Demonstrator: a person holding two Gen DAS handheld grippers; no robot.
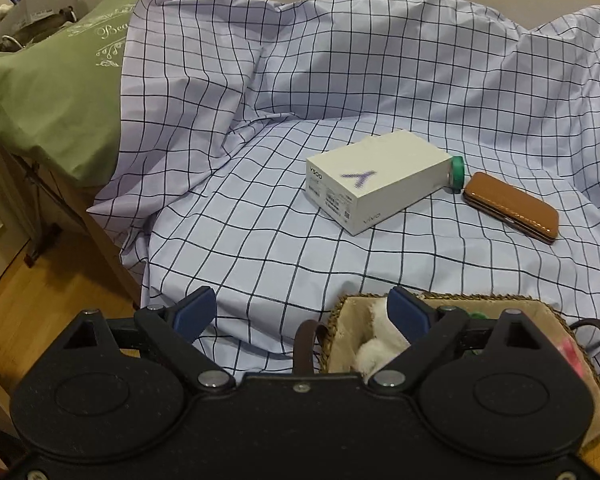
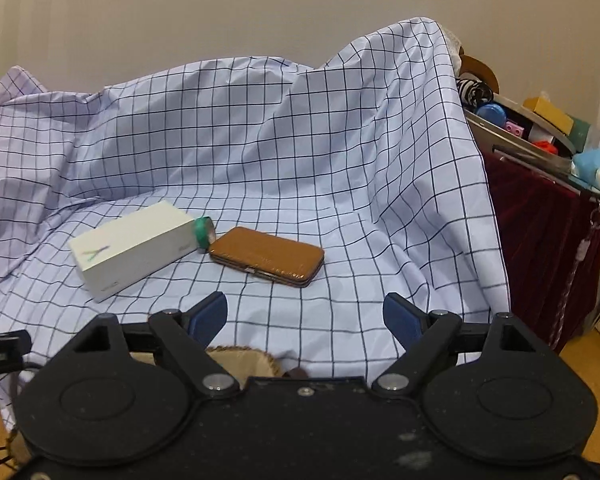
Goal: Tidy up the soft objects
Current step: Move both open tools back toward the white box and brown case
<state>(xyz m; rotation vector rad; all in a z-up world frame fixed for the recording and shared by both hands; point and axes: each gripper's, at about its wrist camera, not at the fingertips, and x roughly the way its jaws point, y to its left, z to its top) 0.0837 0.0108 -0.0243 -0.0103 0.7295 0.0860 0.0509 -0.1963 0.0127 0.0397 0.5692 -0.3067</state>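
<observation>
Both grippers, left (image 1: 304, 312) and right (image 2: 305, 316): fingers wide, empty; white plush (image 1: 380, 340) in basket (image 1: 340, 320).

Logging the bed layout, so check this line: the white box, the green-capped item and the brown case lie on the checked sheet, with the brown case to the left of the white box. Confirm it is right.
Not quite. The brown case lies to the right of the white box, not the left; both wrist views show it. The green-capped item sits between them, all on the checked sheet.
</observation>
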